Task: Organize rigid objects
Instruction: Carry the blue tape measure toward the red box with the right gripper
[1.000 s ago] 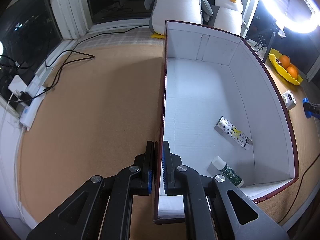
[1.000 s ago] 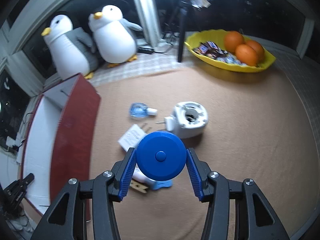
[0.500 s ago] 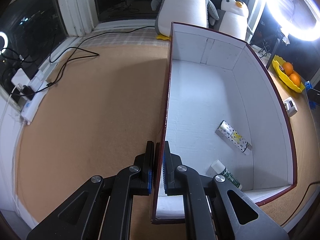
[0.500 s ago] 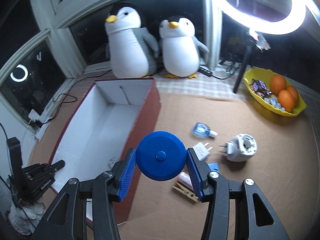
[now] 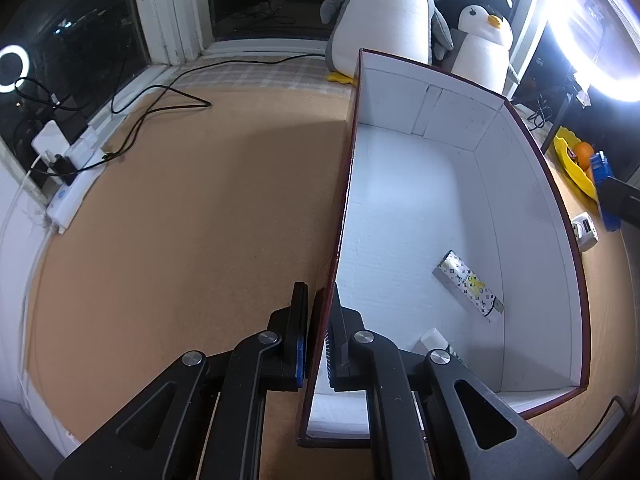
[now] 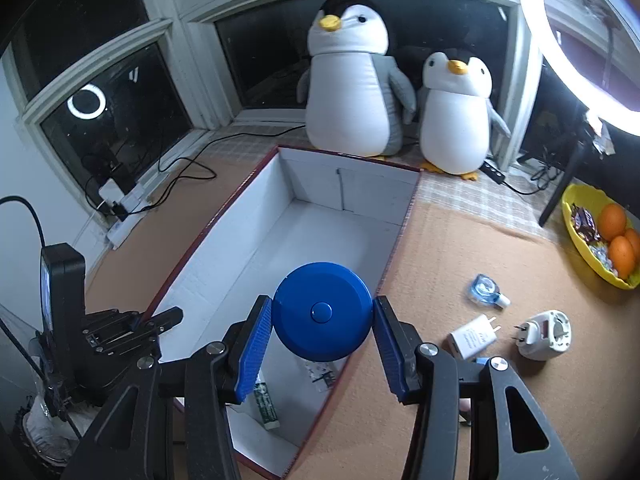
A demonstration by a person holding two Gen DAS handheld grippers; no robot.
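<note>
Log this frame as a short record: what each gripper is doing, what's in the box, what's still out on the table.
left gripper: shut on the box's left wall, one finger on each side
right gripper: holds the blue round case above the box
box: open, white inside, dark red outside
in box: patterned flat pack, small green-labelled tube
on table, right of box: white charger, white plug-in unit, small blue bottle
background: two penguin plushes, yellow fruit bowl
</note>
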